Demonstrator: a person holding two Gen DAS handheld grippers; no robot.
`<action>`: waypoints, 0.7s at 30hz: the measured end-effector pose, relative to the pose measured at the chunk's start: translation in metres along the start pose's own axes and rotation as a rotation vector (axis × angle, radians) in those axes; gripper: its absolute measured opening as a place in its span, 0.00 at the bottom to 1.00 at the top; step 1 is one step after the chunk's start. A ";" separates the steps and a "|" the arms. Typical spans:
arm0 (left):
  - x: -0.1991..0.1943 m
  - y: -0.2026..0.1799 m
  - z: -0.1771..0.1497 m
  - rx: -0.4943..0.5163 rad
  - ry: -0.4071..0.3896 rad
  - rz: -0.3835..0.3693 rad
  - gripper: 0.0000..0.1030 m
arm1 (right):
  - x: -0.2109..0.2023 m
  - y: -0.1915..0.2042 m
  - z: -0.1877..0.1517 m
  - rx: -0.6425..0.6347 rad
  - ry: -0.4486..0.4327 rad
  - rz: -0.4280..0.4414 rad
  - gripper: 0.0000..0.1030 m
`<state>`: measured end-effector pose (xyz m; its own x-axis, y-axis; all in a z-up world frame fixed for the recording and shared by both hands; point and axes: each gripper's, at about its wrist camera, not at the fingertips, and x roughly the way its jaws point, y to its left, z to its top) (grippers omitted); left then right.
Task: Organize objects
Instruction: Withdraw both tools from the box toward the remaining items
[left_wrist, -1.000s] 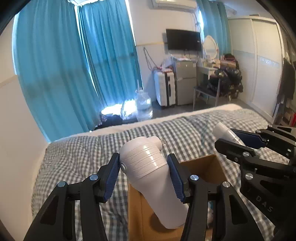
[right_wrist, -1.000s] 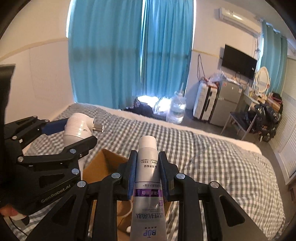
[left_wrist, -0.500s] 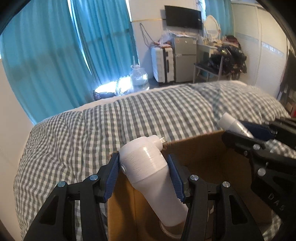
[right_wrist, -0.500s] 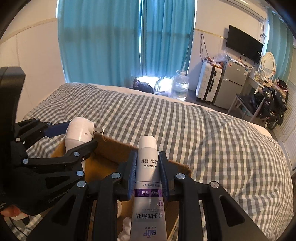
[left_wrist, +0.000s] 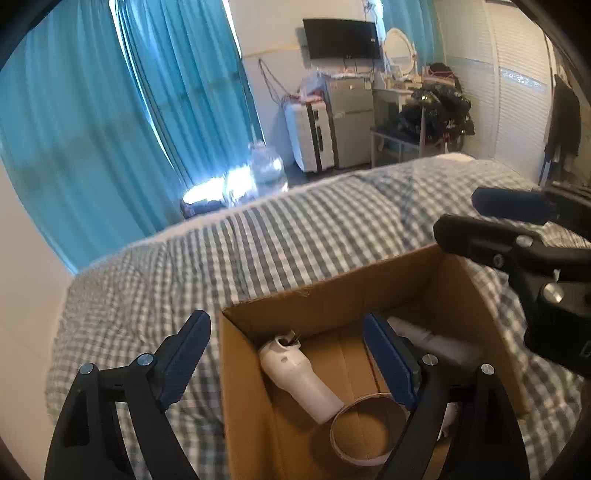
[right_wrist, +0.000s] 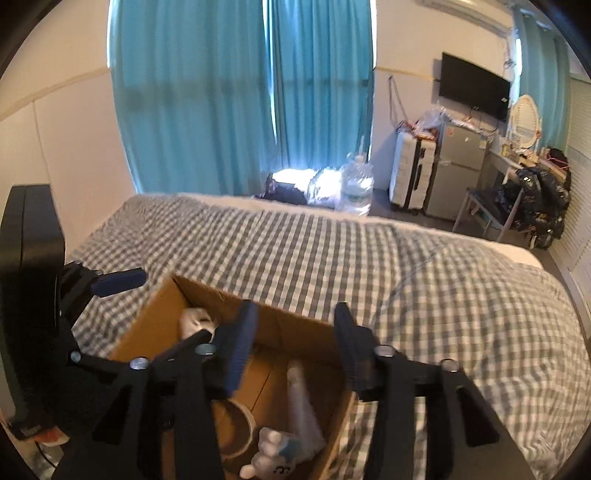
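An open cardboard box (left_wrist: 332, 295) (right_wrist: 295, 319) sits on the checked bed. My left gripper (left_wrist: 288, 354) (right_wrist: 166, 306) hovers over the box's left half, its jaws opening wide and gripping nothing. Below them the white bottle (left_wrist: 299, 376) (right_wrist: 195, 321) lies slanted on the box floor. My right gripper (right_wrist: 295, 332) (left_wrist: 458, 214) hangs over the right half with its jaws opening and no pad contact. The white tube (right_wrist: 301, 398) (left_wrist: 432, 339) lies in the box under it. A tape roll (left_wrist: 364, 428) (right_wrist: 236, 424) and a small white figure (right_wrist: 269, 454) also rest inside.
The grey-checked bed cover (right_wrist: 406, 277) spreads around the box. A pale wall (left_wrist: 22, 314) borders the bed on the left. Beyond the far edge are blue curtains (right_wrist: 240, 92), a water jug (right_wrist: 356, 188), a suitcase (right_wrist: 410, 173), a small fridge (right_wrist: 458, 170) and a chair (right_wrist: 487, 210).
Both grippers sank toward the box and their jaws spread. The white bottle left the left gripper and the tube left the right one; both now lie inside the box.
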<state>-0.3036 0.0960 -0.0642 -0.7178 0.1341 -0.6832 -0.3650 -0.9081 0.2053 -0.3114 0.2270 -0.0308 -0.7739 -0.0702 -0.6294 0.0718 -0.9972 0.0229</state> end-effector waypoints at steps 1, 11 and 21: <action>-0.009 0.000 0.002 -0.001 -0.007 0.001 0.86 | -0.009 0.002 0.003 0.003 -0.010 -0.003 0.47; -0.142 0.013 0.012 -0.059 -0.139 0.019 0.97 | -0.169 0.011 0.021 0.001 -0.157 -0.073 0.71; -0.221 0.026 -0.029 -0.093 -0.181 0.027 1.00 | -0.263 0.042 -0.005 -0.048 -0.191 -0.065 0.77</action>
<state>-0.1373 0.0309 0.0714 -0.8248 0.1707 -0.5391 -0.2940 -0.9438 0.1509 -0.1019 0.2037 0.1319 -0.8826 -0.0146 -0.4698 0.0445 -0.9976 -0.0527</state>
